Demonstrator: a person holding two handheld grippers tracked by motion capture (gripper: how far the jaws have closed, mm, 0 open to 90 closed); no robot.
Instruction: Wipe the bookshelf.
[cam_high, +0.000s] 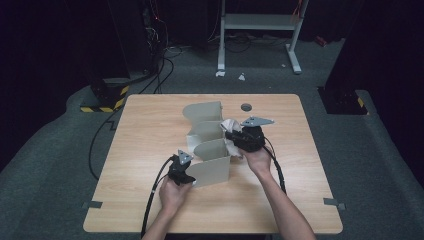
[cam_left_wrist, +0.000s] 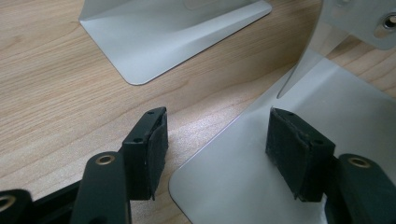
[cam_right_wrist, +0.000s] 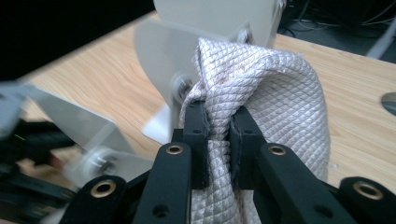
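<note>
A grey metal divider rack (cam_high: 212, 167) with several upright panels stands in the middle of the wooden table (cam_high: 145, 135). My right gripper (cam_high: 233, 138) is at the rack's right side, shut on a white quilted cloth (cam_high: 229, 124). In the right gripper view the cloth (cam_right_wrist: 280, 93) bulges over the jaws of that gripper (cam_right_wrist: 219, 109) and lies against a metal panel (cam_right_wrist: 159, 46). My left gripper (cam_high: 191, 179) sits low at the front panel's left corner. Its jaws (cam_left_wrist: 217, 126) stand open, one over bare wood, the other over the flat base plate (cam_left_wrist: 252, 186), with nothing pinched.
A round grey grommet (cam_high: 246, 107) sits in the table behind the rack. A second flat plate (cam_left_wrist: 177, 37) lies farther off in the left gripper view. Beyond the table are a metal frame stand (cam_high: 260, 22), floor cables and a yellow-black striped base (cam_high: 107, 100).
</note>
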